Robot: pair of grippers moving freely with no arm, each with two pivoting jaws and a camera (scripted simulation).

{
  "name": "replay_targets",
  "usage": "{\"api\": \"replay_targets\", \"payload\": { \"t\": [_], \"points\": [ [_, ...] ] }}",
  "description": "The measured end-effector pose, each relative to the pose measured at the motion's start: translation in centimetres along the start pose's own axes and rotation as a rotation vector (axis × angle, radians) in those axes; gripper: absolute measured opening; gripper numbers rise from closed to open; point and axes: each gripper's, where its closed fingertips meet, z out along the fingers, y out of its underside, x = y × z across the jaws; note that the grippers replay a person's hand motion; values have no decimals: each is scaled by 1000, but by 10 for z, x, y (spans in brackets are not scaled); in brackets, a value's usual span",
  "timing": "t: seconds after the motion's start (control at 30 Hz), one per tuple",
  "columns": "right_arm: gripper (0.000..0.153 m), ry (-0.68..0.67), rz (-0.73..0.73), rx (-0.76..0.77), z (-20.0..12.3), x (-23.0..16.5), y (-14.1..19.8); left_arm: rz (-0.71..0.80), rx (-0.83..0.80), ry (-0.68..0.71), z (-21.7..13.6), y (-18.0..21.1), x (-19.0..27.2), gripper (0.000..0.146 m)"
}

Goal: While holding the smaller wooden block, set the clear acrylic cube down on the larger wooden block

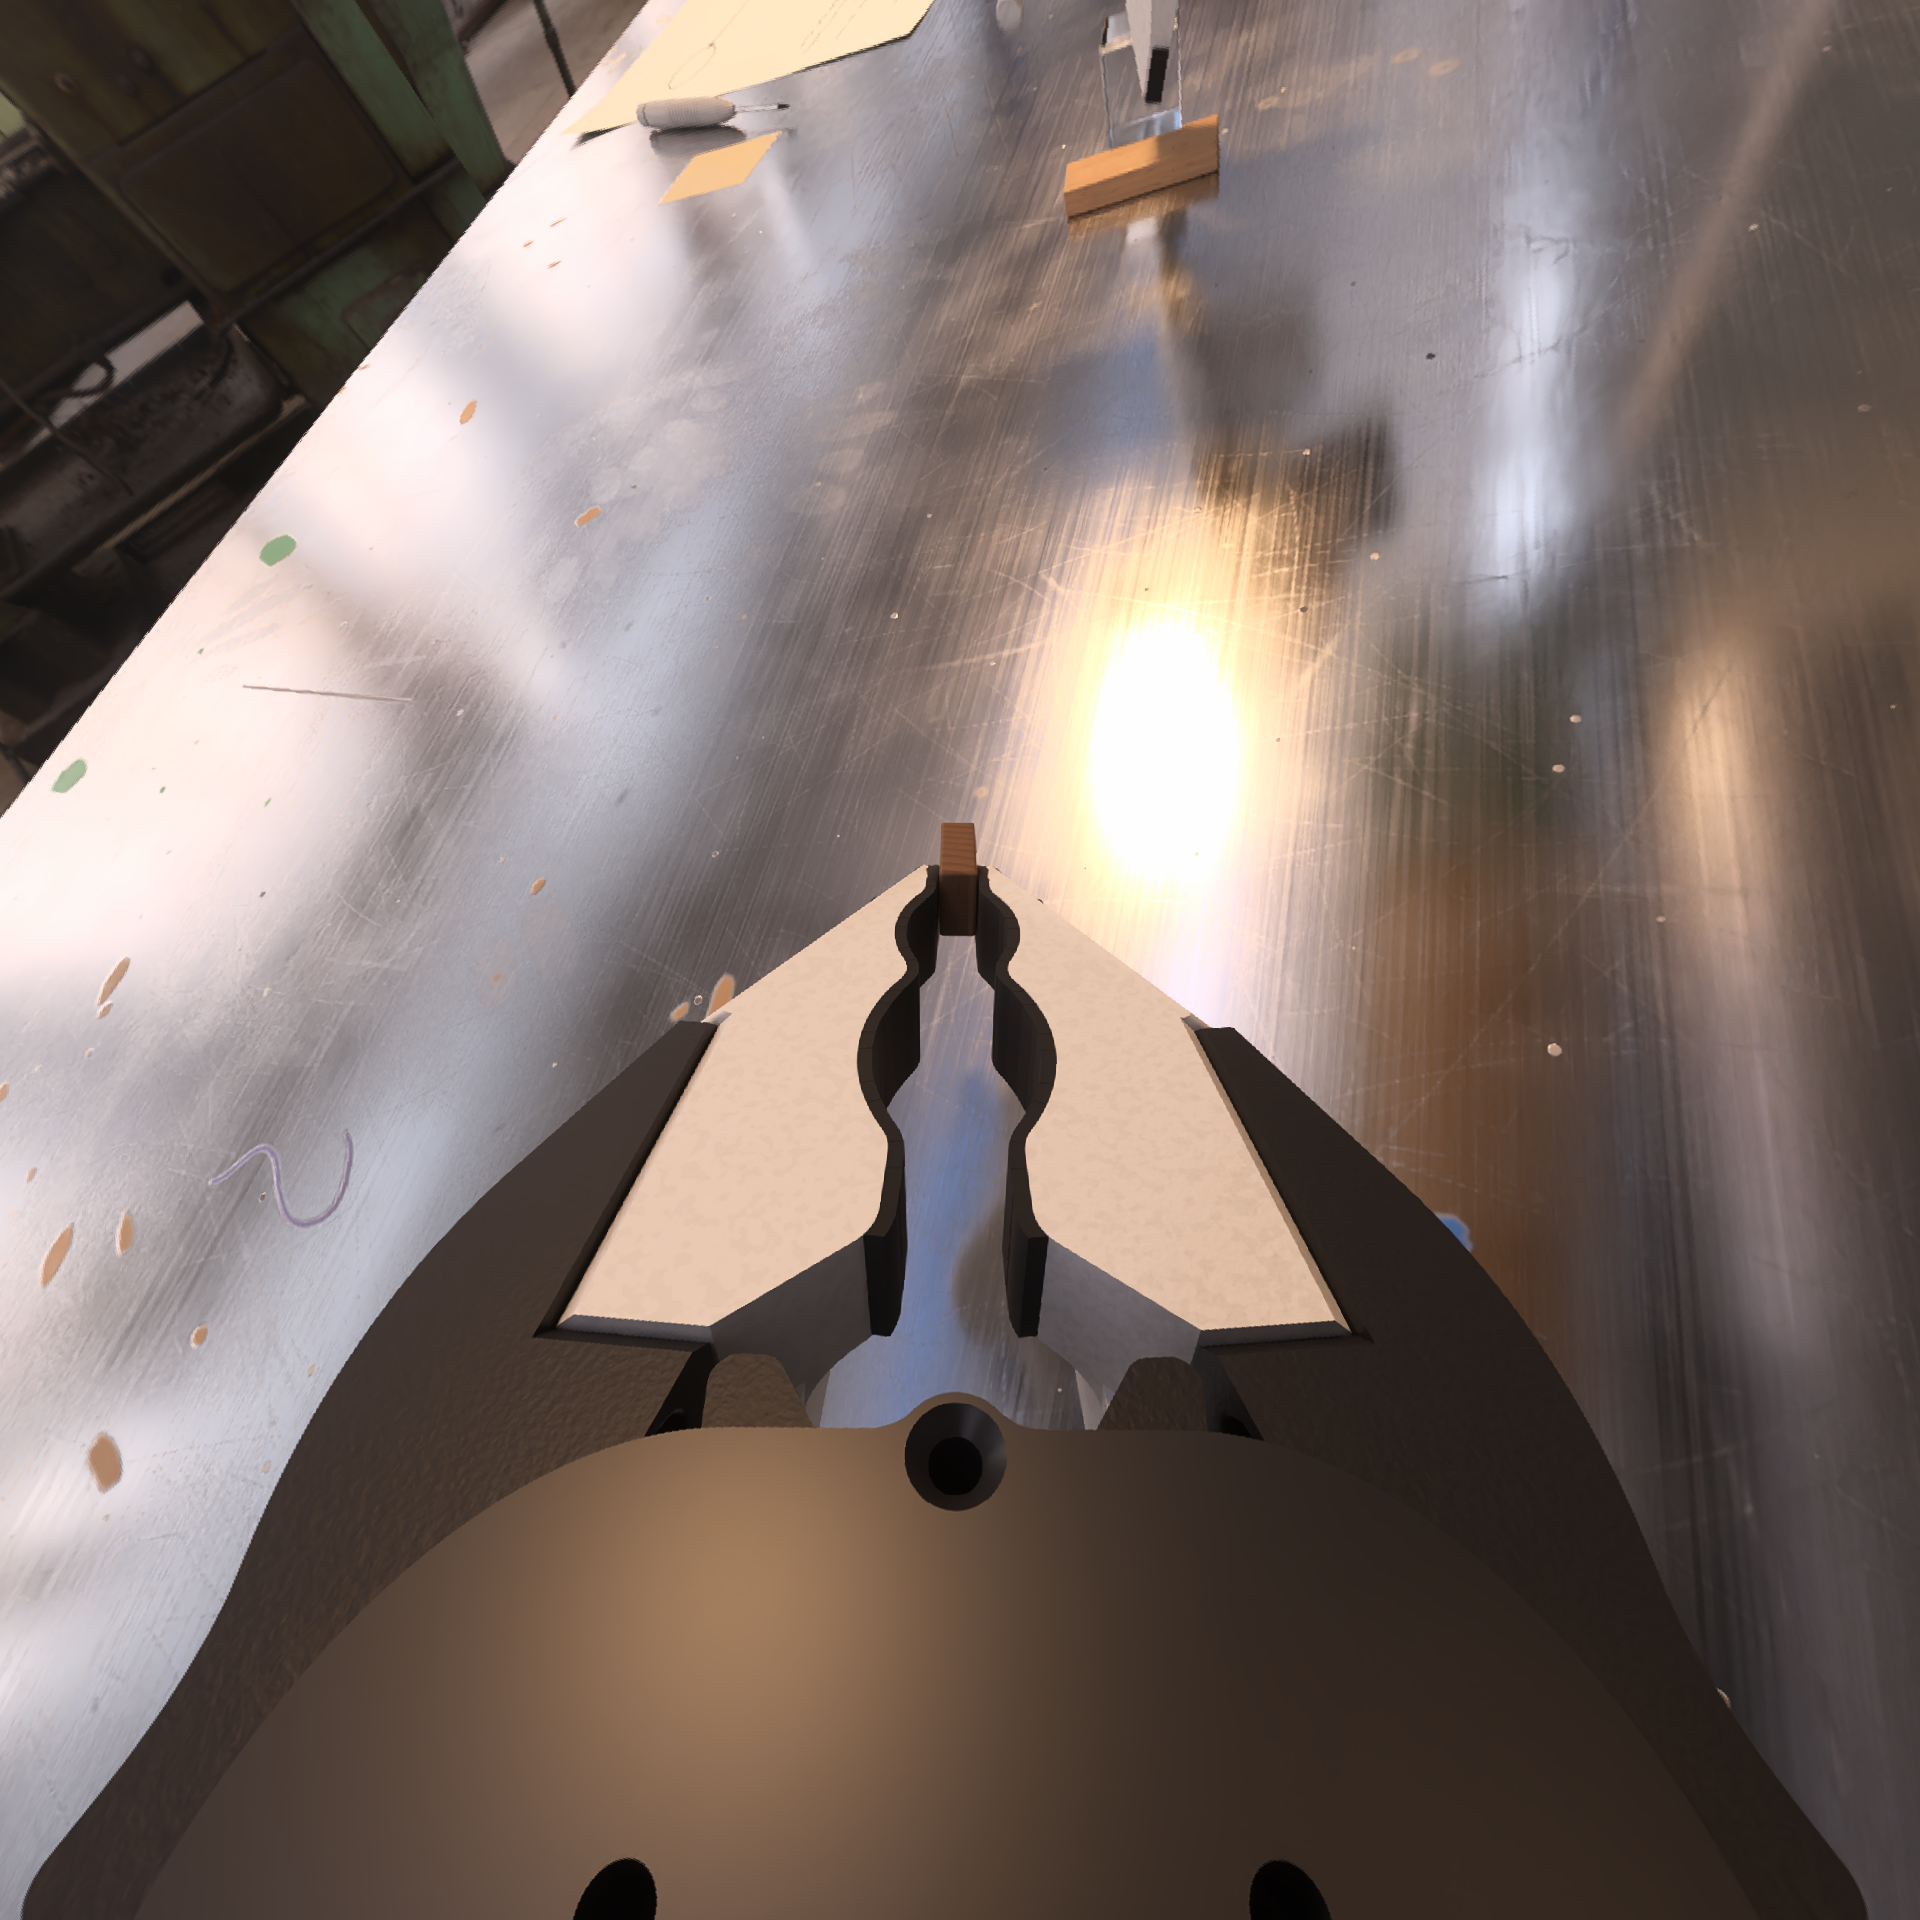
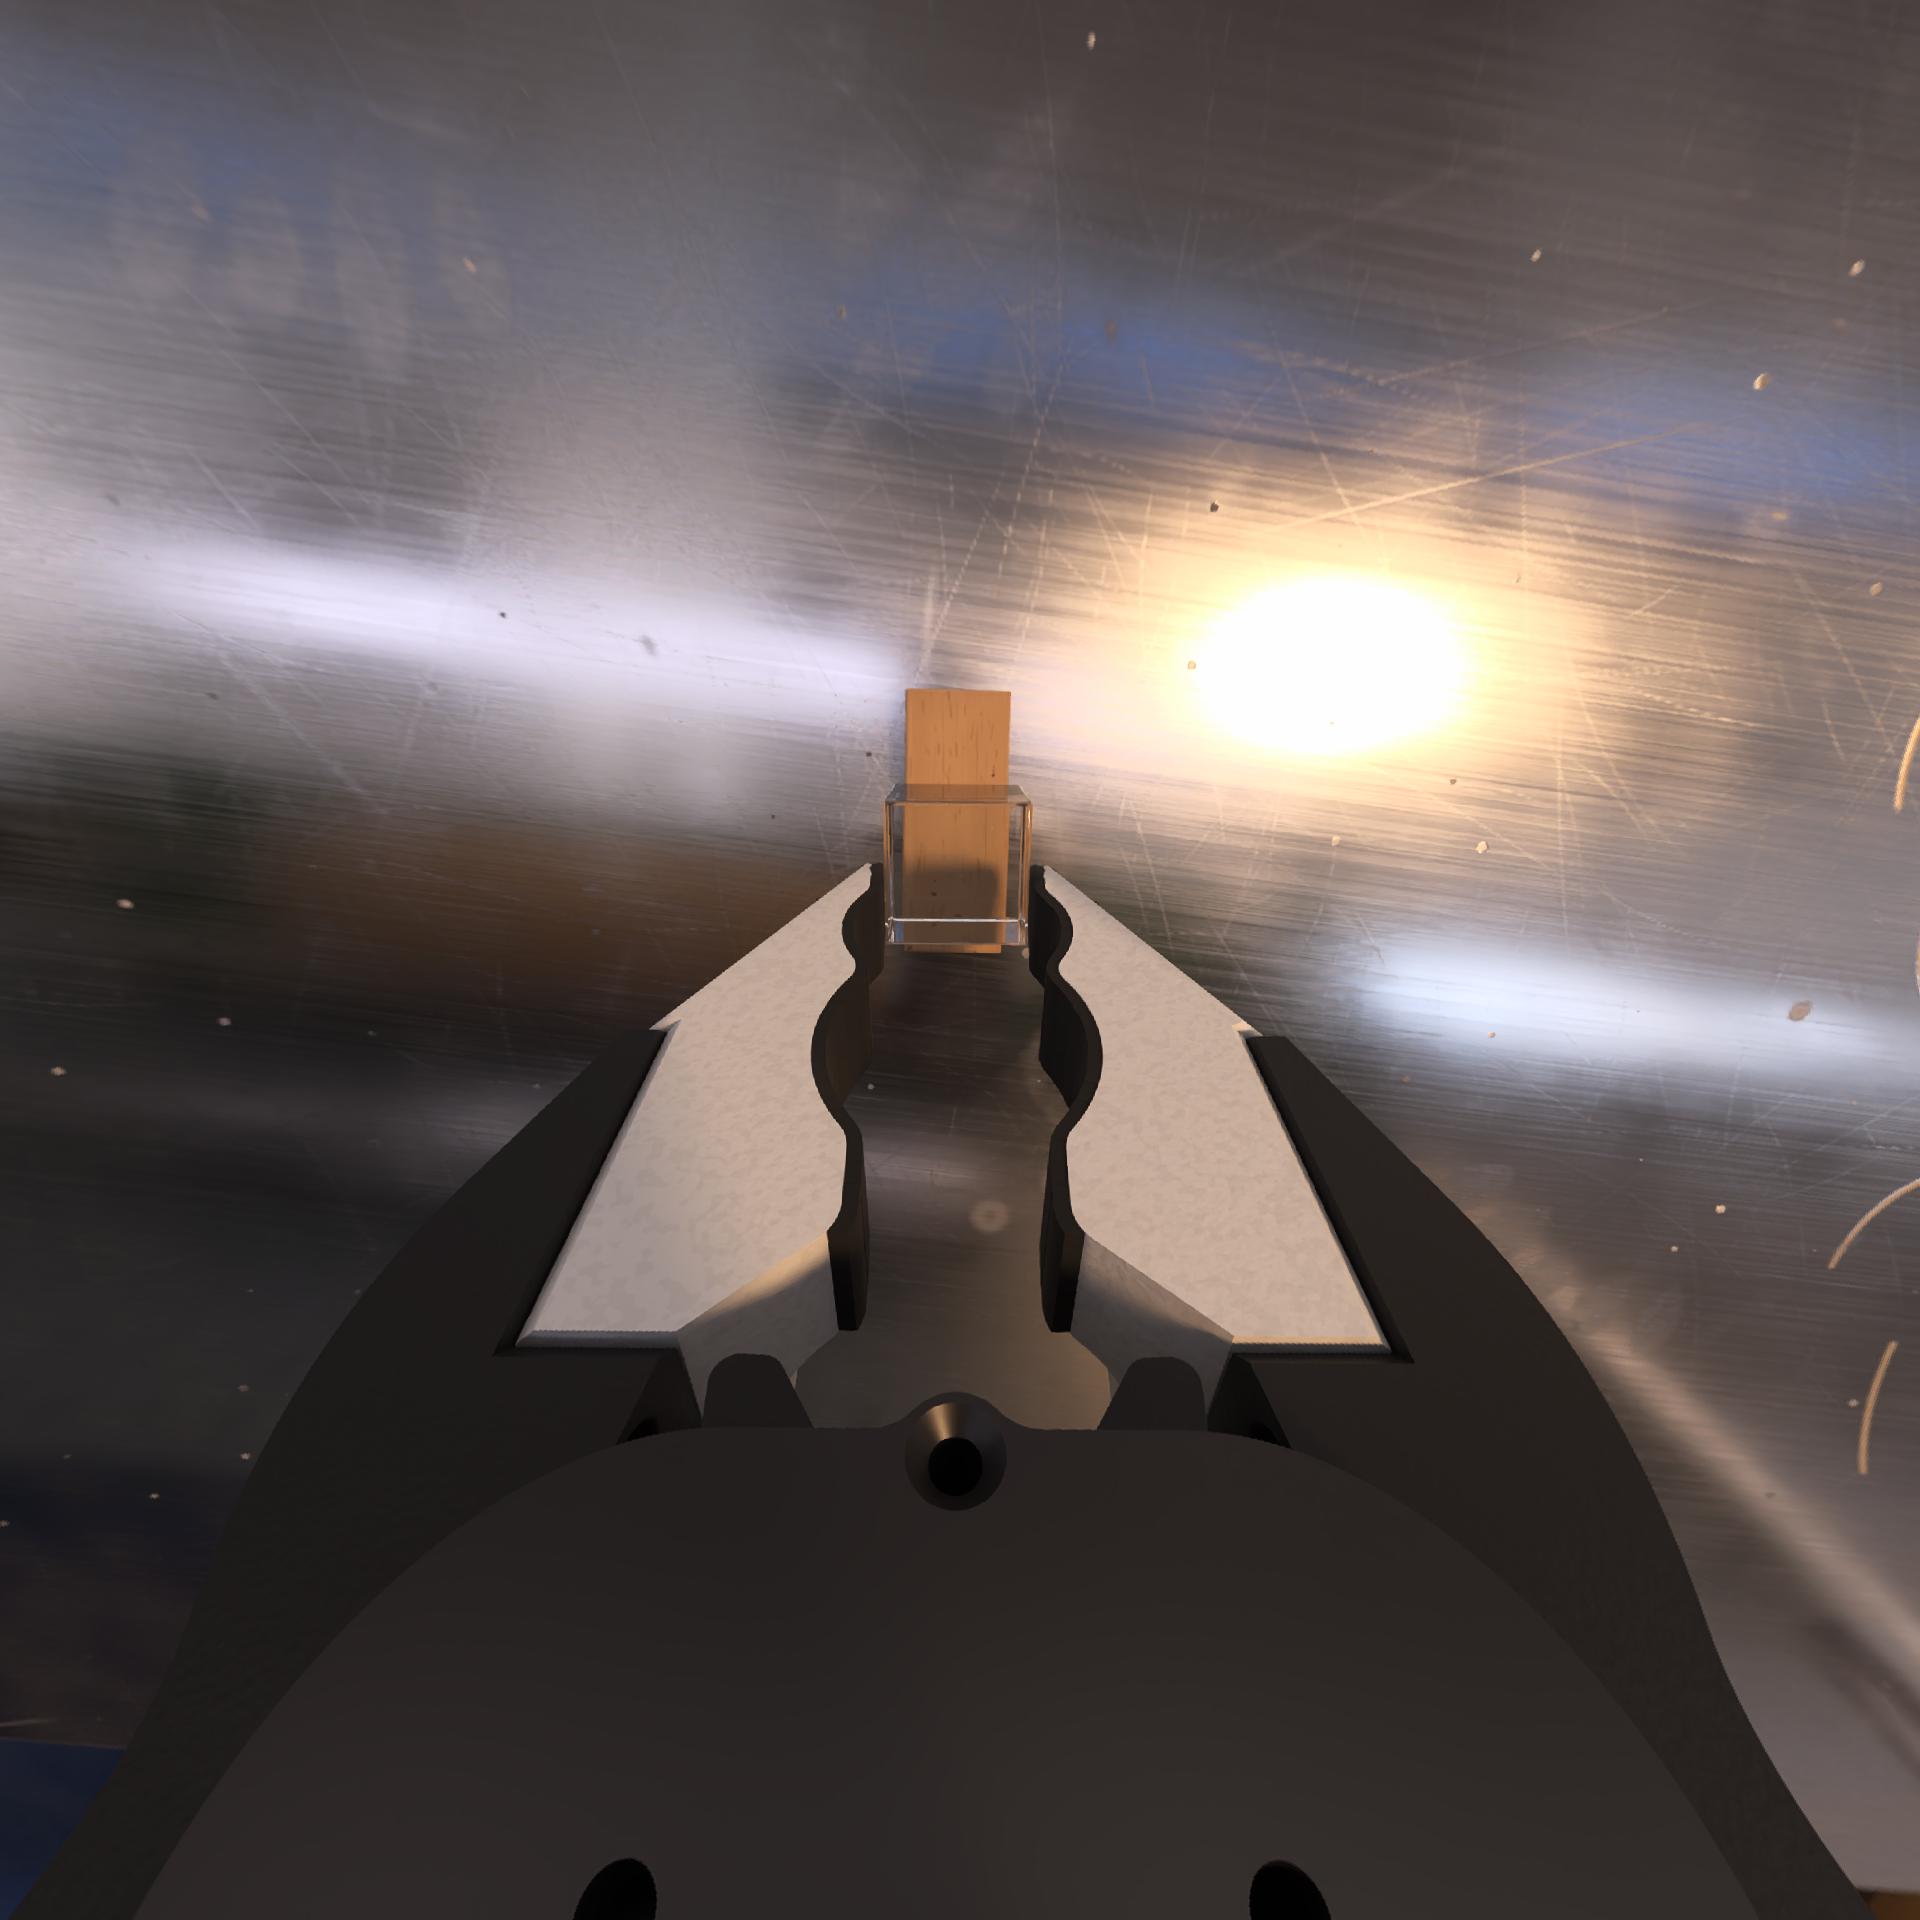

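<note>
smaller wooden block: sat between the tips of the left hand-held gripper, above the worktop
larger wooden block: lay on the worktop, far ahead and right of that gripper
clear acrylic cube: was between the tips of the right hand-held gripper, over the larger wooden block; contact unclear
paper sheet: lay far left on the worktop
pen: lay at the sheet's near edge
small card: lay just before the pen

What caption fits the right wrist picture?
Right gripper fingers holding the clear cube over the wooden block on a shiny metal table.
</note>
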Motion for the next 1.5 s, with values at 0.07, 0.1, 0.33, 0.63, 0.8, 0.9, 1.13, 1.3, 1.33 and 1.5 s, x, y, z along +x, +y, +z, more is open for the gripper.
{"api": "replay_targets", "payload": {
  "t": [0.07, 0.1, 0.33, 0.63, 0.8, 0.9, 1.13, 1.3, 1.33, 1.5],
  "points": [
    [27, 12, -5, -36, 6, 1, 2, 0, 0, 1, 0, 0, 0, 5],
    [27, 8, 3, -29, 7, 1, 0, 1, 0, 2, 0, 0, 0, 5],
    [46, -7, -5, -44, 6, -7, 1, 1, 2, 1, 0, 0, 0, 5],
    [39, -95, -231, 263, -82, -123, -30, 1, 3, -4, 0, 0, 0, 5],
    [53, -75, -449, 326, -106, -208, -42, 5, 5, -13, 0, 0, 0, 5],
    [46, -244, -483, 426, -99, -265, -73, 8, 6, -15, 0, 0, 0, 5],
    [27, -334, -937, 346, -17, -330, -96, 13, 10, -10, 0, 0, 0, 5],
    [24, -267, -1230, 373, 14, -337, -98, 14, 13, 0, 0, -1, 0, 5],
    [25, -228, -1258, 375, 18, -335, -101, 14, 14, 2, 0, -1, 0, 5],
    [32, -177, -1381, 357, 29, -337, -104, 10, 16, 8, 0, -1, 1, 5]
  ]
}}
